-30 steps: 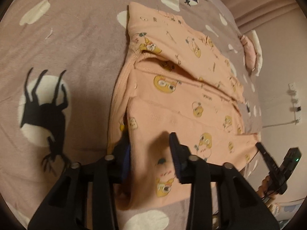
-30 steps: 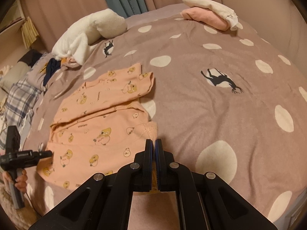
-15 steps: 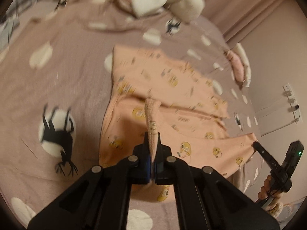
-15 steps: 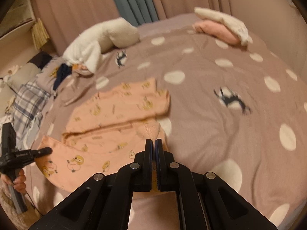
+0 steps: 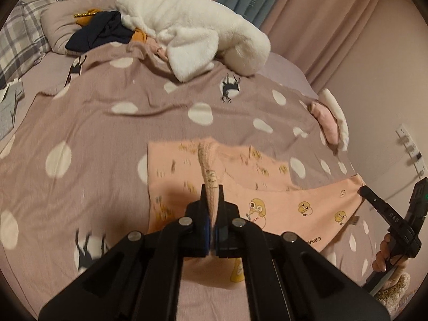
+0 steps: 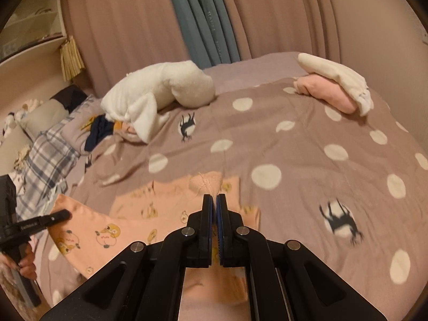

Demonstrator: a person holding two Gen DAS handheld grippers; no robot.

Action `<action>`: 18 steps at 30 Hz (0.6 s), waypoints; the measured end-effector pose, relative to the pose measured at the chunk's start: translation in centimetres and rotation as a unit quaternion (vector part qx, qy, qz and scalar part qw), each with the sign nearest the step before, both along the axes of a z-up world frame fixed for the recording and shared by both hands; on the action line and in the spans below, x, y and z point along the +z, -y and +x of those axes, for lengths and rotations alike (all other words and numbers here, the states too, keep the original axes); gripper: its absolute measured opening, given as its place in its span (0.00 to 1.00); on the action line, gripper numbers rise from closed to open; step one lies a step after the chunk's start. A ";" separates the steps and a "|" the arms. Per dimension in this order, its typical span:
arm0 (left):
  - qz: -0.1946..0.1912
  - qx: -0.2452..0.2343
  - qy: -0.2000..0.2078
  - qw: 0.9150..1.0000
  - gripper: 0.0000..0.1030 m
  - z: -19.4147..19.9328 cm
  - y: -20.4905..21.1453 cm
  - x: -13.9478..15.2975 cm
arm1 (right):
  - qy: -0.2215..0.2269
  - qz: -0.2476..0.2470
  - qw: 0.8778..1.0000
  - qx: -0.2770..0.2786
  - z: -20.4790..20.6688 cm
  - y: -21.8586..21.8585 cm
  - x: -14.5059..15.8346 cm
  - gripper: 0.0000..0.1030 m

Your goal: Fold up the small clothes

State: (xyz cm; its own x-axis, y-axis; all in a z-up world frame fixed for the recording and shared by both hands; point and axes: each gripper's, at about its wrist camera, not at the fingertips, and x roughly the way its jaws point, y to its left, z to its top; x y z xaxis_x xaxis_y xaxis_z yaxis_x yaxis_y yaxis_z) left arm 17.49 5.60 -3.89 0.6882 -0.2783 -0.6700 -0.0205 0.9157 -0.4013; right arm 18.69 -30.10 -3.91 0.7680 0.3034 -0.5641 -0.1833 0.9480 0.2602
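A small peach garment (image 5: pixel 294 208) printed with yellow cartoon chicks lies on the polka-dot bed cover. It also shows in the right wrist view (image 6: pixel 112 230). My left gripper (image 5: pixel 212 190) is shut on a pinched fold of its edge, lifted above the bed. My right gripper (image 6: pixel 214 199) is shut on another edge of the same garment, also raised. The cloth hangs between them, part still resting on the bed. Each gripper shows at the side of the other's view.
A white fluffy blanket (image 5: pixel 192 32) and dark clothes (image 5: pixel 101 32) lie at the head of the bed. A folded pink and white pile (image 6: pixel 337 85) sits at the far corner. A plaid pillow (image 6: pixel 48 155) is on the left. Curtains hang behind.
My left gripper has shut on the garment's edge and risen. Both grippers have lifted the cloth and carried it away from the bed's near edge.
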 end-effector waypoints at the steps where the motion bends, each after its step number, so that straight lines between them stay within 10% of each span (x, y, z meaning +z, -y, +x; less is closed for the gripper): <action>1: -0.002 0.000 0.002 1.000 0.01 0.9 -0.2 0.1 | 0.000 0.003 1.000 0.000 0.7 0.0 0.1 0.04; 18: 0.032 0.042 -0.068 0.996 0.01 14.4 -2.2 -5.5 | -0.107 -0.015 0.994 -0.031 15.6 -1.6 -6.2 0.04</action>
